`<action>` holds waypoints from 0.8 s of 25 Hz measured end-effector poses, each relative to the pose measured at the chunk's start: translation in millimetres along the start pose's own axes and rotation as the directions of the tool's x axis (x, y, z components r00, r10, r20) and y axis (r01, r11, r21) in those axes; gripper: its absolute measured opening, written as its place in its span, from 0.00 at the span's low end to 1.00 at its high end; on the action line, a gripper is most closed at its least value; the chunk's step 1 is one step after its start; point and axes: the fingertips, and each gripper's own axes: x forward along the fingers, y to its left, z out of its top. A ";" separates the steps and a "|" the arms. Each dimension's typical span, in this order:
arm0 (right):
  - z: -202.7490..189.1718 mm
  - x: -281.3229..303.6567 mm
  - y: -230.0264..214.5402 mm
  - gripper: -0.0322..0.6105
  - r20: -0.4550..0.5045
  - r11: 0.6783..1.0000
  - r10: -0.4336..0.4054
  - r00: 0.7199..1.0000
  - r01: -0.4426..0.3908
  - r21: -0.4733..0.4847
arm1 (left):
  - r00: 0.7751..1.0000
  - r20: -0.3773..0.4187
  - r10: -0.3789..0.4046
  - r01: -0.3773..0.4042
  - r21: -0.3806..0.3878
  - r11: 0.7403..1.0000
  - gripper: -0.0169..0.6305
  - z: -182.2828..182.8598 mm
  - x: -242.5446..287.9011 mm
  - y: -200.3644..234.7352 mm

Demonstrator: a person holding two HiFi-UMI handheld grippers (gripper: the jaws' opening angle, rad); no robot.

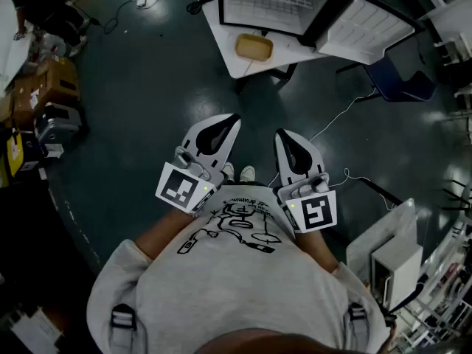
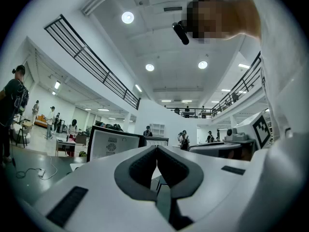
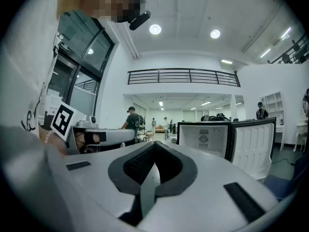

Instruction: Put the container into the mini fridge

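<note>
Left gripper (image 1: 233, 119) and right gripper (image 1: 282, 134): both closed, empty, lower centre. Container (image 1: 254, 47) rests on tabletop (image 1: 220, 41), top centre, beside open mini fridge (image 1: 269, 2).

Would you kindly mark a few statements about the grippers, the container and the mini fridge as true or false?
1. The left gripper and the right gripper are both shut and empty. True.
2. The container sits inside the mini fridge. False: it lies on the white table, in front of the fridge.
3. The mini fridge's door stands open. True.
4. The container is blue. False: it is yellowish.
</note>
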 end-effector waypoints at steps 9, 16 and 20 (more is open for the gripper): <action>-8.2 -15.2 -14.0 0.09 -0.023 1.000 0.013 1.000 -0.013 0.000 | 1.000 -0.014 -0.002 0.002 0.003 1.000 0.05 -5.1 14.3 -12.2; -8.4 -29.2 -36.4 0.09 -0.018 1.000 0.015 1.000 -0.015 0.012 | 1.000 -0.022 0.019 -0.019 -0.004 1.000 0.05 -10.1 27.8 -28.5; 1.0 -36.0 -51.0 0.09 0.022 1.000 0.002 1.000 -0.002 0.005 | 0.999 -0.028 0.038 -0.039 -0.014 0.999 0.05 -13.6 34.1 -39.4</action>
